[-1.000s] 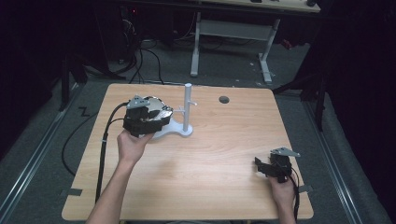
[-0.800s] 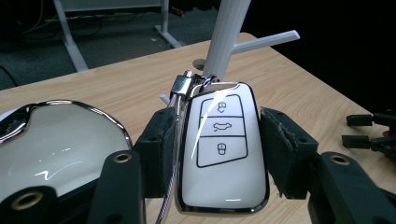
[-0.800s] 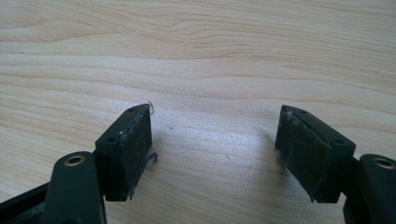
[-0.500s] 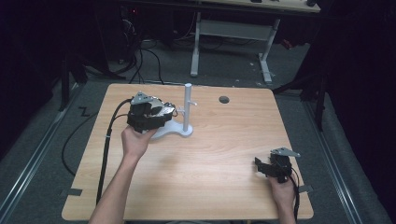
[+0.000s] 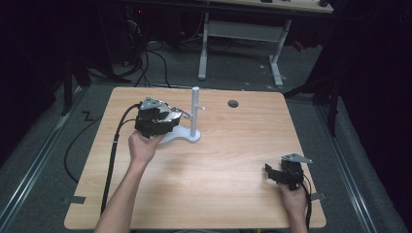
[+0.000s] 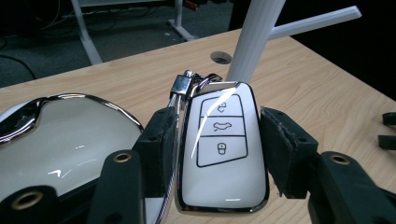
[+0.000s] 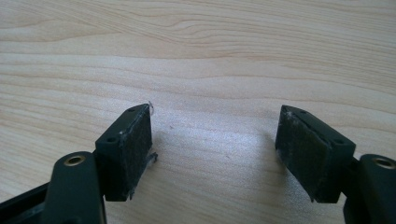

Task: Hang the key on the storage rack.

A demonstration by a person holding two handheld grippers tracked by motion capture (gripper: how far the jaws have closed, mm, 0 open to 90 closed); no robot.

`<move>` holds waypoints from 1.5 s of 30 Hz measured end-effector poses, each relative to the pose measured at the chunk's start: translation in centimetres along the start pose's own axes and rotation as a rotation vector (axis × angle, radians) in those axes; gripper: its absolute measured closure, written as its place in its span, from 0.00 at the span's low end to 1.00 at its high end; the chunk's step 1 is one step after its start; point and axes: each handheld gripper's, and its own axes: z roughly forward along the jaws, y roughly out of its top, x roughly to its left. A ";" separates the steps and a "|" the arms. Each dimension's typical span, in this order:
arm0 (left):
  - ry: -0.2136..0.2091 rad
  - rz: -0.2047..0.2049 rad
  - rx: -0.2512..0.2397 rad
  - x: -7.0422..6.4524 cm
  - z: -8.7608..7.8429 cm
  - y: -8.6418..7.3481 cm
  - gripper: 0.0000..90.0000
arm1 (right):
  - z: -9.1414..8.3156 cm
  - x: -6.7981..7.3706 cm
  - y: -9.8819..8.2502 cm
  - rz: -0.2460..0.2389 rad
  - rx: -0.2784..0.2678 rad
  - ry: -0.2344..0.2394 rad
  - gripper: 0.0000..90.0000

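The white glossy plastic car key fob (image 6: 223, 149) has a mirror-bright chrome rim and 3 black-outlined buttons; a polished metal clasp and ring (image 6: 183, 86) hang at its top. The left claw (image 6: 217, 151) has matt black plastic arms with brass-looking rivets and rough, worn black pads (image 6: 285, 149). The slim white stand post (image 6: 254, 42) looks like smooth matt plastic. The light wooden bench (image 7: 196, 51) shows fine grain with a dull sheen.

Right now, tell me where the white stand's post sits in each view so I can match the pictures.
High view: white stand's post rises upper left of centre, just right of the left gripper.
Left gripper view: top, right of centre, behind the car key fob.
Right gripper view: not in it.
Shared landmark: round table hole.
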 end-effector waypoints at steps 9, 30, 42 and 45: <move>0.010 0.001 -0.001 0.0 -0.1 -1.3 0.53 | 0.0 0.0 0.0 -0.001 0.000 0.000 0.30; 0.021 0.000 0.020 -0.1 1.1 -3.5 0.53 | 0.0 0.0 0.0 0.002 0.000 -0.003 0.30; 0.033 -0.014 0.023 -0.2 1.7 -4.5 0.53 | 0.0 0.0 0.0 0.002 0.000 -0.003 0.30; 0.037 -0.020 0.018 -0.2 1.9 -4.7 0.53 | 0.0 0.0 0.0 0.002 0.000 -0.003 0.30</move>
